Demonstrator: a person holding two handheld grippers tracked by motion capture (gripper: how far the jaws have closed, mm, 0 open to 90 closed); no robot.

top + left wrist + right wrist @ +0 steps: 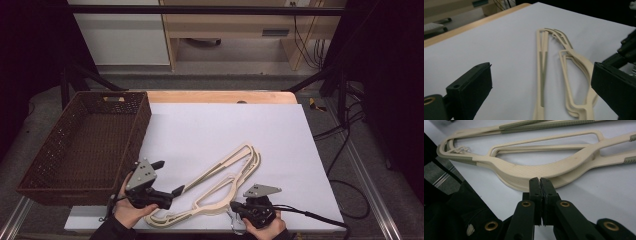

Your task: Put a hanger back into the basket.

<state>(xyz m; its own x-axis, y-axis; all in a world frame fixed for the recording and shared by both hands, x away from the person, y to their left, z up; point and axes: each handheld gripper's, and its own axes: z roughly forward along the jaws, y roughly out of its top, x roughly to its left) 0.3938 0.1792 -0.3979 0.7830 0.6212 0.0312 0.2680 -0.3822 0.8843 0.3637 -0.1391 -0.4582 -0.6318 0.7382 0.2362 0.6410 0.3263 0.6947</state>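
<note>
Matte black tool [540, 180]; ribbed cream hangers [544, 170]

Both tools black, each topped with a grey three-cornered plate with small screw holes: left tool [169, 178], right tool [234, 206]. Brass-coloured rivets on the right tool's black jaw arms. Black cable trails from the right tool. Sleeves dark, probably black; edge of frame, hard to tell.

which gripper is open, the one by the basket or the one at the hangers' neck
The left gripper, beside the basket: its jaws stand wide apart over the white sheet. The right gripper has its jaws pressed together at the hangers.
</note>
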